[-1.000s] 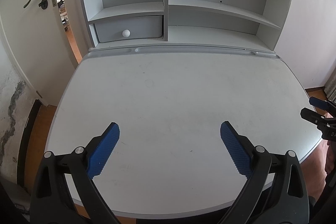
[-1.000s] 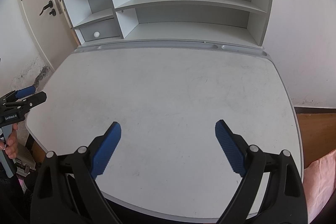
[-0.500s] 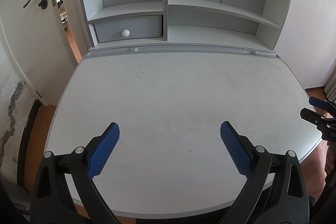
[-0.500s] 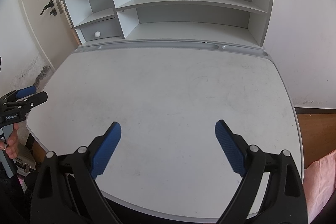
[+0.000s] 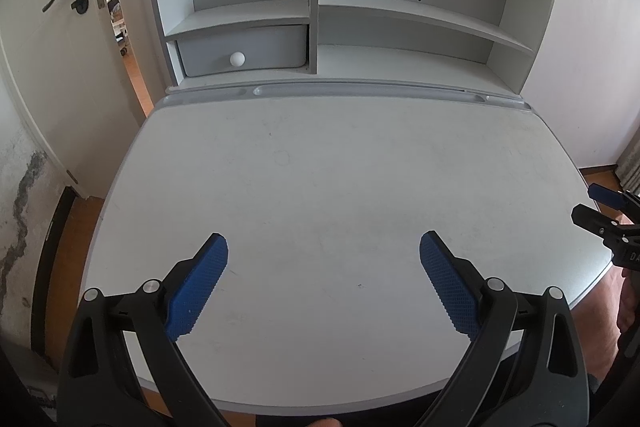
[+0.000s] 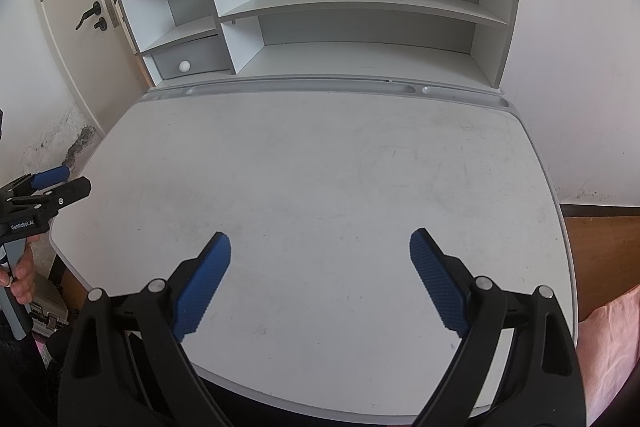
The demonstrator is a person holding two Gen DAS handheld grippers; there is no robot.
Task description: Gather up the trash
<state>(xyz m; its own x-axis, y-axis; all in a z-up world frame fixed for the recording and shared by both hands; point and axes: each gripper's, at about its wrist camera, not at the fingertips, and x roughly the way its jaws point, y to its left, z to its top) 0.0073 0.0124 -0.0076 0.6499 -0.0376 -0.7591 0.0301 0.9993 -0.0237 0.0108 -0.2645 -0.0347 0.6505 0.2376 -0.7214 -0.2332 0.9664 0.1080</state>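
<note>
My left gripper [image 5: 323, 247] is open and empty, held above the near part of a white desk [image 5: 320, 179]. My right gripper [image 6: 320, 243] is open and empty too, above the same desk [image 6: 320, 167]. The right gripper also shows at the right edge of the left wrist view [image 5: 600, 211], and the left gripper at the left edge of the right wrist view [image 6: 56, 183]. No trash shows on the desk top in either view.
A grey shelf unit [image 5: 400, 11] with a star cut-out stands at the desk's back, with a small drawer [image 5: 240, 51] at its lower left. A pen groove [image 5: 360, 91] runs along the back edge. A white door [image 5: 52, 27] stands at the left. Wooden floor [image 6: 600, 239] lies to the right.
</note>
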